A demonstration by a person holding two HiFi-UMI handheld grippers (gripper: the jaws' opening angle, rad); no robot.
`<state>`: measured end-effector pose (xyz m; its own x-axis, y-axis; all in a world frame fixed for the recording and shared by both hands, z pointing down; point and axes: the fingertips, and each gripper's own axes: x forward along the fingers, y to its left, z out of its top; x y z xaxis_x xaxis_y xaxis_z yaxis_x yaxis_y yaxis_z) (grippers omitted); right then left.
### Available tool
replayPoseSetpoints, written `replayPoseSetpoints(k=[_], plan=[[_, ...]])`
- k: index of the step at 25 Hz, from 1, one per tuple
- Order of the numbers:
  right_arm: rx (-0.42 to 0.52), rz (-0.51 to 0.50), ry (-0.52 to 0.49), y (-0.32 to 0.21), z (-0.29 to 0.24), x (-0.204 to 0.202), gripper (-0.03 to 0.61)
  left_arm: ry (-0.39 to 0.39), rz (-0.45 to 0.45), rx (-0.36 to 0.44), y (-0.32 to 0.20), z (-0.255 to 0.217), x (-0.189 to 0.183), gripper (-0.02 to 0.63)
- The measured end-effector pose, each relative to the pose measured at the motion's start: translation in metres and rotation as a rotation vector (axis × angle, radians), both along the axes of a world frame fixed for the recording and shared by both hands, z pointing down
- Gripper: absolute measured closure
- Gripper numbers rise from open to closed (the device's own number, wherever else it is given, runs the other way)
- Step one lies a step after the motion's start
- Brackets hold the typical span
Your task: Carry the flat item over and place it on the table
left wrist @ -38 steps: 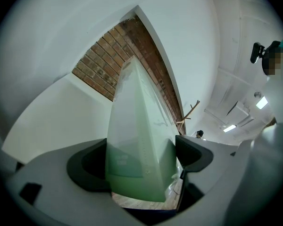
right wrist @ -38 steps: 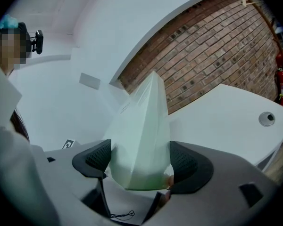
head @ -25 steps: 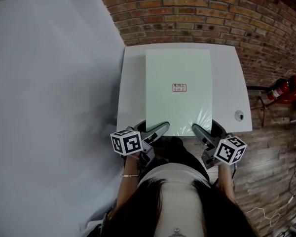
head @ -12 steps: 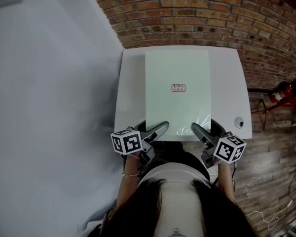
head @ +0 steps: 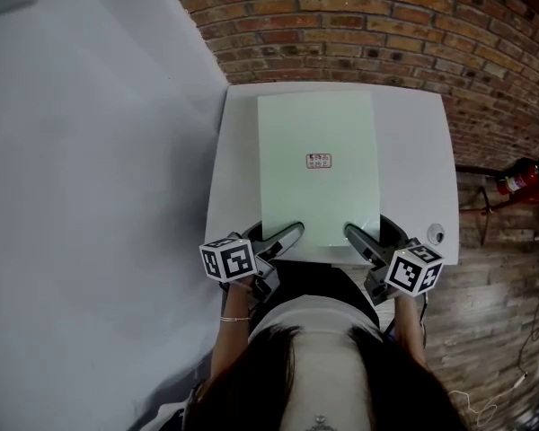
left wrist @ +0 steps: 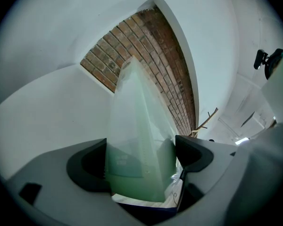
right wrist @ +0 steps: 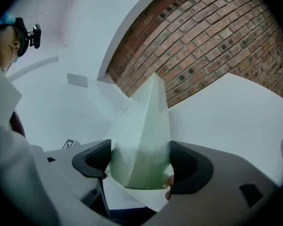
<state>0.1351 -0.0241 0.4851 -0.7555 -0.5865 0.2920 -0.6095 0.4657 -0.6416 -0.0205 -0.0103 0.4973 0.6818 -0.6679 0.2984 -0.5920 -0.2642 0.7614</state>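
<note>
Two grippers on one flat item (head: 316,196): a pale green sheet with a small label (head: 319,161) near its middle.

Left gripper (head: 286,235) at the sheet's near left corner. In the left gripper view, the left gripper's (left wrist: 141,161) jaws pinch the flat item (left wrist: 137,140) by its near edge, and green fills the gap between them.

Right gripper (head: 359,237) at the near right corner. In the right gripper view, its (right wrist: 139,161) jaws likewise clamp the flat item (right wrist: 144,135).

The sheet spreads lengthwise over the white counter (head: 413,169), its far edge near the brick wall (head: 368,25). Probably lying on the top, though contact is not clear from overhead.

A small round fitting (head: 436,234) sits on the counter's near right corner, just beside the right gripper. A red fire extinguisher (head: 521,180) stands on the floor at right, well apart.
</note>
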Motion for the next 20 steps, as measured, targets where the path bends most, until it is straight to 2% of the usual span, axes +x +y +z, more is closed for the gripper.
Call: replayPoseSetpoints(k=[8,20], plan=[[-0.039,-0.002,-0.004,-0.017,0.010,-0.014,0.206,-0.001,-0.015,-0.027,-0.016,0.008,-0.014,0.179],[-0.083,0.045,-0.011,-0.048,0.016,-0.034,0.205,-0.006,0.035,-0.066,-0.055,0.011,-0.035,0.181]])
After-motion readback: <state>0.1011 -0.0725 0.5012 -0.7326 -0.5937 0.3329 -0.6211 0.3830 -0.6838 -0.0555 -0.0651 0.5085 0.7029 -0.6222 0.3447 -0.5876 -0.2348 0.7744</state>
